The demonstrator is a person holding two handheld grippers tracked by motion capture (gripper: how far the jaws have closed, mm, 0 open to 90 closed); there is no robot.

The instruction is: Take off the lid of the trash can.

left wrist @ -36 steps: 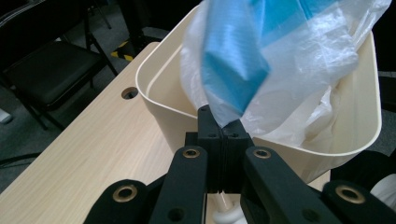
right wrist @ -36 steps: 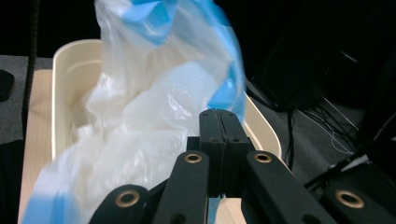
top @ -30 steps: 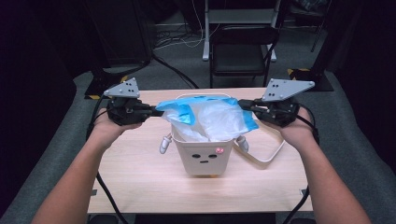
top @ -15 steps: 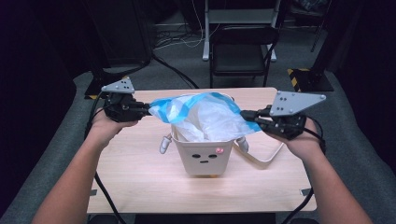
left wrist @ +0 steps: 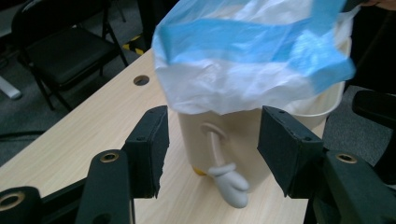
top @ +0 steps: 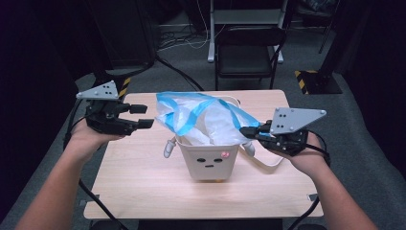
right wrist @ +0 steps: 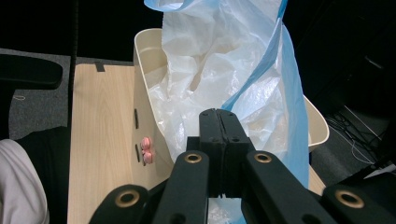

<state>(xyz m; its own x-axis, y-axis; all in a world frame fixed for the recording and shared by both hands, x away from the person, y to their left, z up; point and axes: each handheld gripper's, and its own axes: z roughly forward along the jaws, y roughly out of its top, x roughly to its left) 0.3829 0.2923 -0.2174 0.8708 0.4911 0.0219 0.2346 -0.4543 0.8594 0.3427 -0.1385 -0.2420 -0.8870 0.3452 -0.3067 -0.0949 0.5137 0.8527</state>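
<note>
A cream bin (top: 210,165) with a small face stands mid-table, lined with a white plastic bag (top: 206,120) that has a blue band. The bag puffs up above the rim and leans left. My right gripper (top: 246,131) is shut on the bag's blue edge at the bin's right rim; in the right gripper view its jaws (right wrist: 219,135) are pressed together on the blue band (right wrist: 289,112). My left gripper (top: 142,116) hovers open just left of the bag, holding nothing. In the left gripper view its pads (left wrist: 149,147) frame the bin (left wrist: 243,135) and its grey side ear (left wrist: 229,184).
The wooden table (top: 143,182) has bare room in front of and left of the bin. A white strap loop (top: 268,163) lies right of the bin. A black folding chair (top: 246,52) stands beyond the far edge. Cables trail from both grippers.
My left gripper has let go of the bag, opened and drawn back left. My right gripper has pulled the blue edge down and right, towards the bin's right rim.
</note>
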